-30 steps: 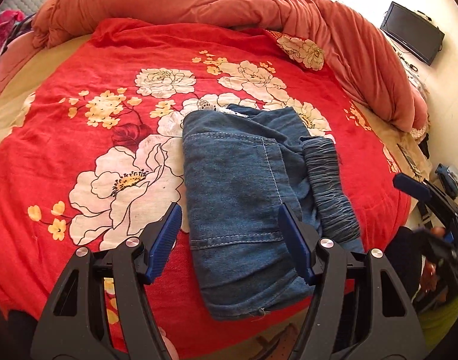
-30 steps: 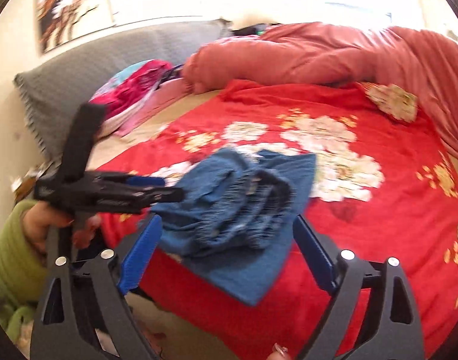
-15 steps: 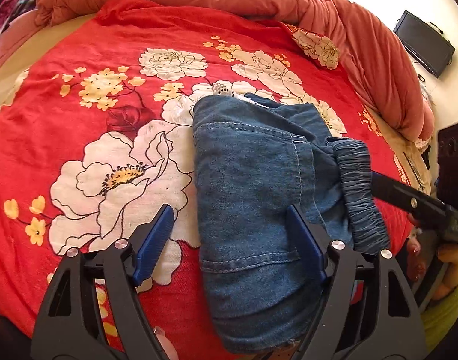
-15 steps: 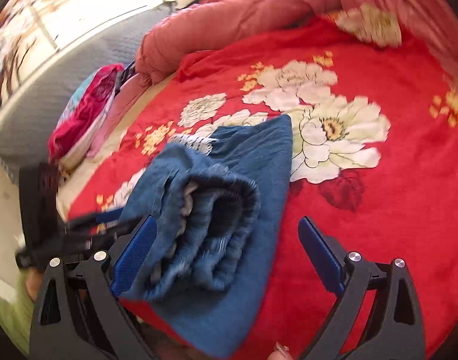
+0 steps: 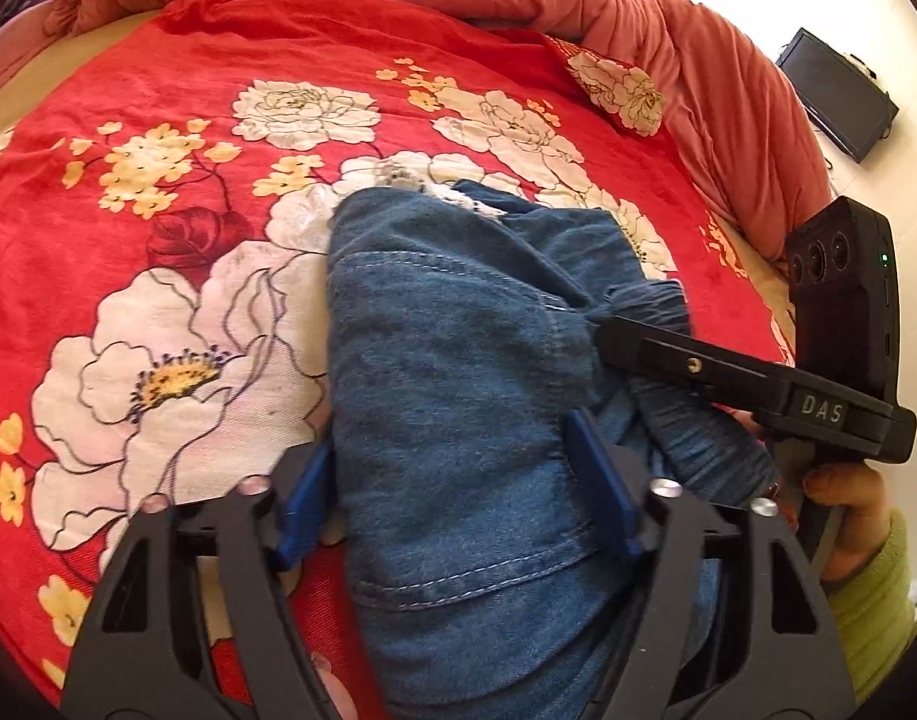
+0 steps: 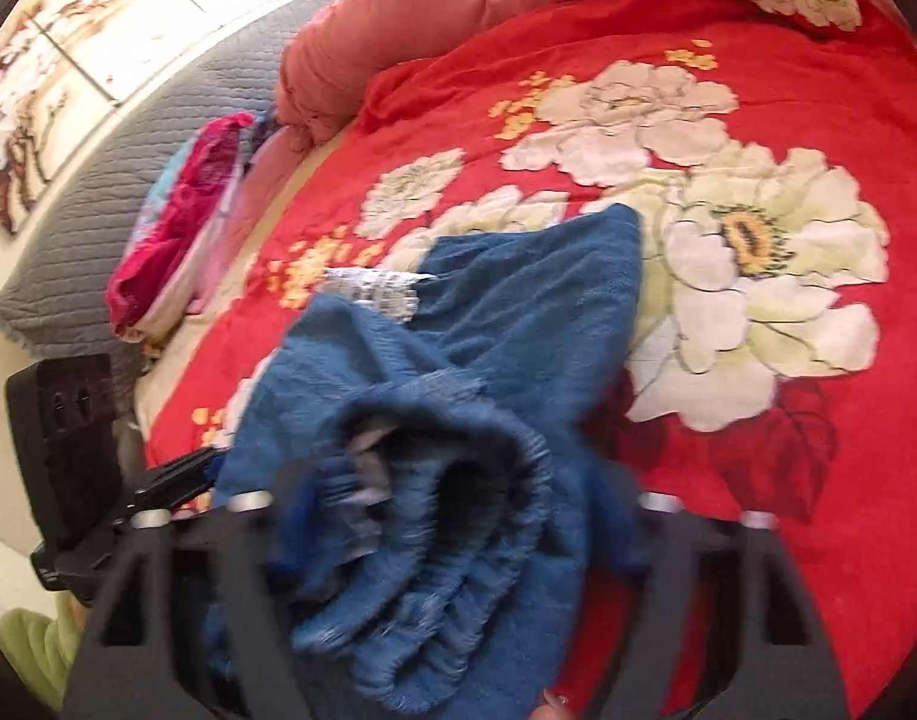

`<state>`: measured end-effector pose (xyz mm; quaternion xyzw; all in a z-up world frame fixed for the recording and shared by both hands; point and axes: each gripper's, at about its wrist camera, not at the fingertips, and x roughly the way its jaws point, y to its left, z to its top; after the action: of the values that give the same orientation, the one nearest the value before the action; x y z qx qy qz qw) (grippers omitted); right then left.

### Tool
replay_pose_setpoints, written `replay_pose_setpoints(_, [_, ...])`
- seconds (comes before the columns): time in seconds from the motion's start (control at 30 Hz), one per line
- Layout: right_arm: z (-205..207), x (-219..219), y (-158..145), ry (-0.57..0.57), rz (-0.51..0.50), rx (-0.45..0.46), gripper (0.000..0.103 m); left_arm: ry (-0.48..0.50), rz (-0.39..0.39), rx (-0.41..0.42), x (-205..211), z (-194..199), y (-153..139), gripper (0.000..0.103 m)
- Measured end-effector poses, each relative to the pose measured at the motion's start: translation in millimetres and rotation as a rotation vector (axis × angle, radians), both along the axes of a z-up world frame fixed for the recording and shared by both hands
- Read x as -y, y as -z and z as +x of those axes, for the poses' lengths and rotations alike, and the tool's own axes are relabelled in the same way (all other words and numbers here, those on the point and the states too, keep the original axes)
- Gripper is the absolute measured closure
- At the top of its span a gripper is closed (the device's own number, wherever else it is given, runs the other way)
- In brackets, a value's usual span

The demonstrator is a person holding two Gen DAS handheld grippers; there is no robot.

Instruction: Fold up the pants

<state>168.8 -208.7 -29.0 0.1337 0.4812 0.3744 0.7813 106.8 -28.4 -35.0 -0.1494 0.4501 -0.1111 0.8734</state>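
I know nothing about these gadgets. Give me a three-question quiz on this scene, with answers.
1. True or false: the blue denim pants lie on a plain white sheet.
2. Which part of the pants bunches at the right gripper: A) elastic waistband, B) leg hem?
3. What colour are the left gripper pads?

Key
1. False: a red floral blanket.
2. A.
3. Blue; both grippers' jaws are closing around denim.
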Motion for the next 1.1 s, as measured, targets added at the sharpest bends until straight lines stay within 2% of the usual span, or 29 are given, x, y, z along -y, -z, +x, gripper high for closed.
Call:
replay_pose_setpoints(0.07, [-7.0,0.8,-4.6,0.002,-0.001,0.059,0.049,0.002,0.006,0.009,2.3,-0.5,-2.8,0.053])
replay_pose_setpoints(0.13, [-13.2,0.6,-12.9,0.005,0.005,0.103,0.051,0.008,0.012,0.034,4.9,-2.7,-10.6,0.056])
replay_pose_setpoints(0.23, [-19.9,-3.3,-37.4,-0.010,0.010,0.199,0.053,0.005,-0.014,0.071,3.3,-1.0,-23.6,0.057])
replay_pose_setpoints(0.33, [-13.7,-8.1,-57.0,-0.009,-0.014,0.295,0.053,0.007,0.015,0.122,6.2,12.7,-39.8,0.057])
replay_pose_setpoints(0.43, [7.6,-8.6,-66.1,0.016,-0.014,0.340,0.053,0.002,0.025,0.151,6.3,33.9,-50.2,0.057])
replay_pose_setpoints(0.57, [37.4,-9.5,-65.7,0.049,-0.019,0.359,0.053,-0.003,0.067,0.185,9.3,60.7,-55.3,0.057])
replay_pose_setpoints(0.7, [62.3,-15.1,-55.9,0.064,-0.080,0.360,0.052,-0.006,0.097,0.171,12.9,82.3,-48.2,0.057])
replay_pose_setpoints(0.93, [85.4,-13.3,-19.8,0.119,-0.182,0.229,0.044,-0.035,0.097,0.100,4.1,97.4,-19.1,0.057])
replay_pose_setpoints(1.03, [85.3,-12.3,-16.1,0.133,-0.219,0.219,0.037,-0.037,0.092,0.092,2.0,95.6,-17.3,0.056])
replay_pose_setpoints(1.1, [84.1,-11.8,-14.2,0.143,-0.245,0.224,0.027,-0.035,0.109,0.096,2.7,94.1,-18.6,0.056])
